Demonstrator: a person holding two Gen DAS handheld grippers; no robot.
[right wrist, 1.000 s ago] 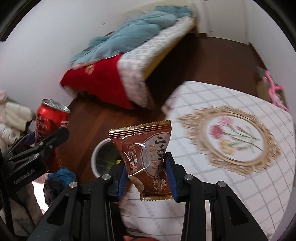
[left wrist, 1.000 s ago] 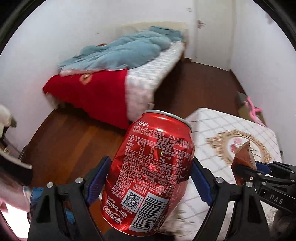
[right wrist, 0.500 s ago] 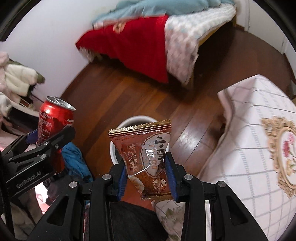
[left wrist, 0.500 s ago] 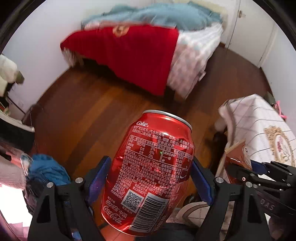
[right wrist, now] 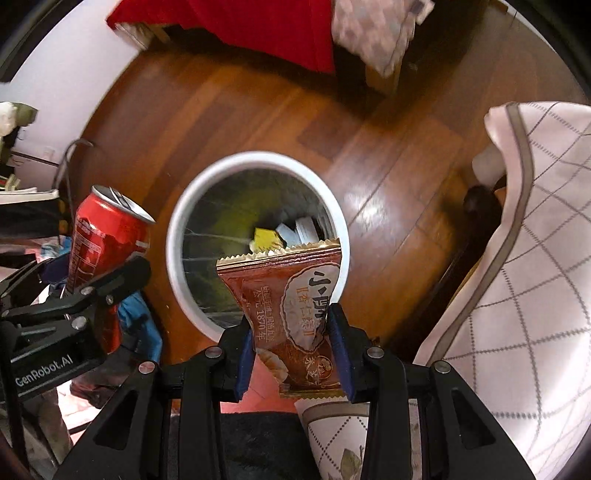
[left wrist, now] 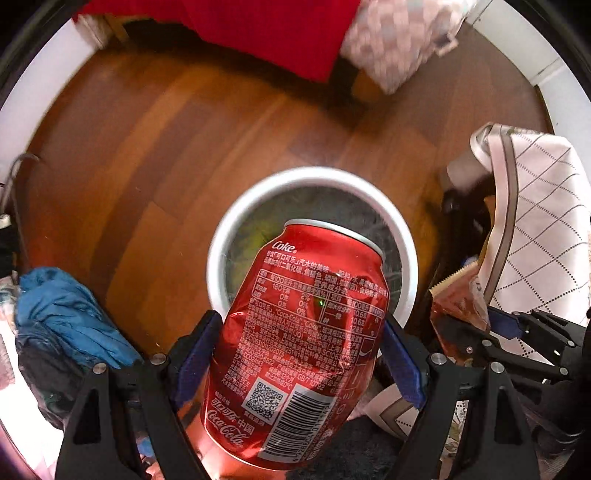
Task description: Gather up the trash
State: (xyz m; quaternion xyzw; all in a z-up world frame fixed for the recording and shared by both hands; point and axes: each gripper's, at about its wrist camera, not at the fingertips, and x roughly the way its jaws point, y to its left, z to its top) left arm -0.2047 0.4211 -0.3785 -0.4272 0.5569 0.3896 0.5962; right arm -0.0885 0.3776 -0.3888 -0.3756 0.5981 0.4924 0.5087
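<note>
Left wrist view: left gripper (left wrist: 297, 354) closed on the can (left wrist: 297, 343), blue fingers (left wrist: 194, 354) pressed to both sides, can tilted with its top toward the bin (left wrist: 221, 240) and hanging over the near rim of the opening. Right wrist view: right gripper (right wrist: 291, 347) pinched shut on the wrapper (right wrist: 291, 306) near its lower half, upper crimped edge standing free above the near right part of the bin (right wrist: 177, 229). Bin white-rimmed, round, lined with dark plastic, holding a yellow scrap (right wrist: 264, 238) and some pale pieces at the bottom. Best done by easing each load further over the middle of the opening before letting go, since both sit over the near edge and a drop from here could likely catch the rim. Wrapper probably light and apt to flutter, so better released low and close to the mouth; can heavier, likely to fall straight, but dented and slick, so a clean full spread of the fingers advised. Worth releasing one at a time, grippers being close beside each other. Floor (left wrist: 166, 147) dark polished wood boards, bin standing directly on it. Bed with red cover (right wrist: 258, 29) at the far side, white wall at far left, a checked cloth (right wrist: 535, 258) hanging at right, blue fabric (left wrist: 62, 317) heaped at near left.
</note>
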